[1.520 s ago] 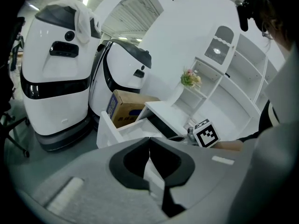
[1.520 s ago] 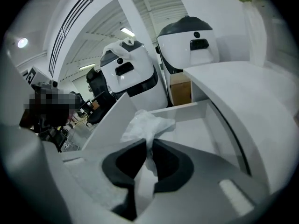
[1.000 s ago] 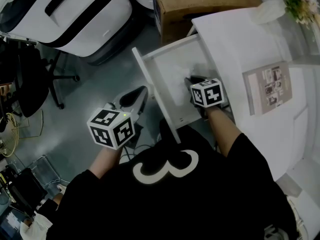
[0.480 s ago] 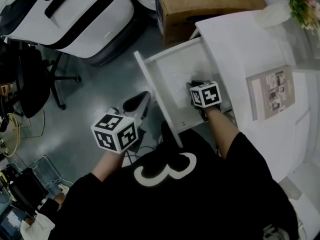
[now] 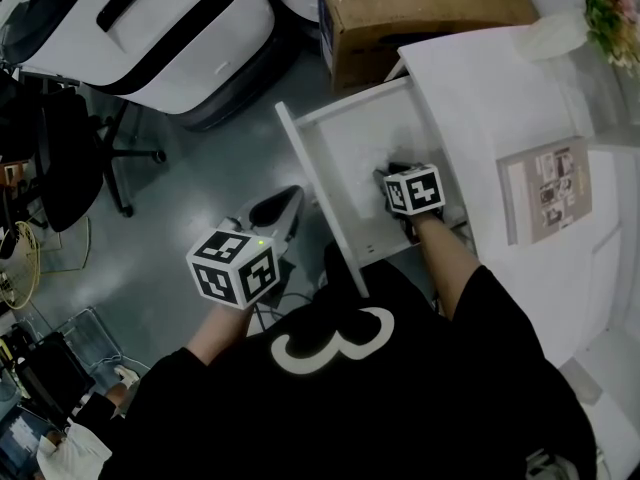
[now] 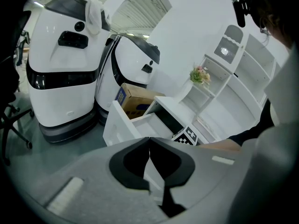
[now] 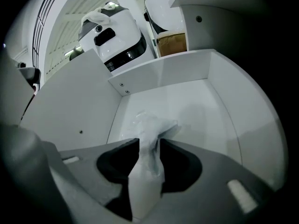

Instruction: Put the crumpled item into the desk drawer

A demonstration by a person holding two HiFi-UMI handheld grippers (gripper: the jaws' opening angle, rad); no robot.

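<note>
The white desk drawer (image 5: 312, 186) is pulled out, and my right gripper (image 5: 398, 175) reaches down into it, its marker cube hiding the jaws from above. In the right gripper view the crumpled item (image 7: 150, 125), a pale wad of tissue-like material, stands between the jaws of the right gripper (image 7: 148, 146) just above the drawer floor (image 7: 187, 111). The jaws are opening and the wad still fills the gap. My left gripper (image 5: 283, 201) hangs over the floor left of the drawer front. Its jaws (image 6: 149, 141) meet at the tips with nothing in them.
A cardboard box (image 5: 420, 8) sits beyond the drawer, and large white machines (image 5: 150, 28) stand at the back left. The desk top (image 5: 480, 98) carries a booklet (image 5: 545, 188) and flowers (image 5: 610, 13). An office chair (image 5: 60, 158) stands at far left.
The right gripper has stayed inside the drawer, shifting only slightly. The left gripper has dropped a little over the floor.
</note>
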